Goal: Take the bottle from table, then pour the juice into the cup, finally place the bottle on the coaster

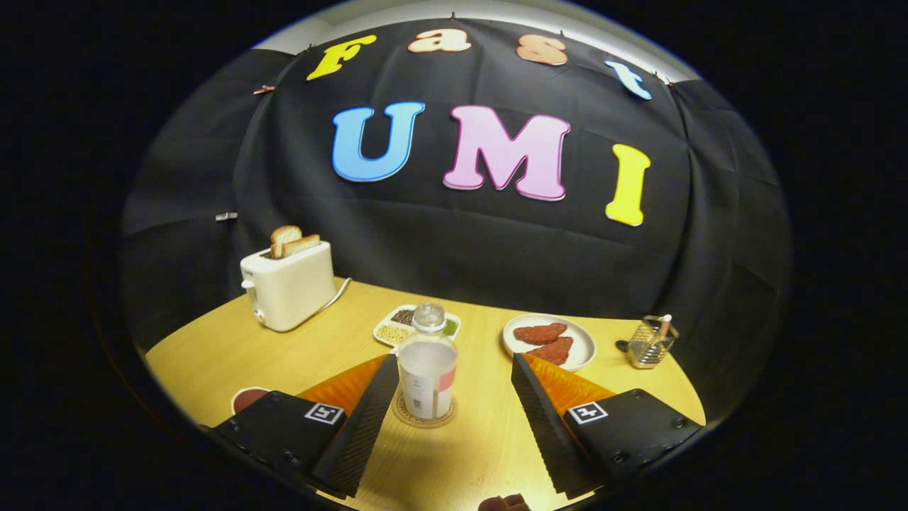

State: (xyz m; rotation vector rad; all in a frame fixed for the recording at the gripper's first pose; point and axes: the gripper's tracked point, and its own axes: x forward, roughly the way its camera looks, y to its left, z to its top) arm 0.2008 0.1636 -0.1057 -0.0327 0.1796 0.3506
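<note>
The gripper (454,369) stands wide open, its 2 fingers spread well apart and pressing on nothing. Between them, closer to the left finger (362,426) than to the right finger (546,419), the bottle (426,372) stands upright on a round coaster (424,419) on the wooden table (468,454). The left finger lies just beside the bottle; whether it touches cannot be told, and a clear gap separates the bottle from the right finger. The bottle is clear, with a clear cap and a pale label around its body.

Just beyond the bottle, between the fingertips, sits a small divided tray (415,325) holding grains or seeds in separate compartments. Beyond the right fingertip lies a white plate (550,341) with 2 reddish-brown pieces of food on it. Farther right of that, near the table's edge, is a wire holder (651,343) with a slim item standing in it.

To the left of the left finger, partly hidden by the gripper body, is a cup (247,399) with a dark reddish inside. Well beyond it stands a white toaster (289,285) with 2 slices of toast (292,241) poking out.
</note>
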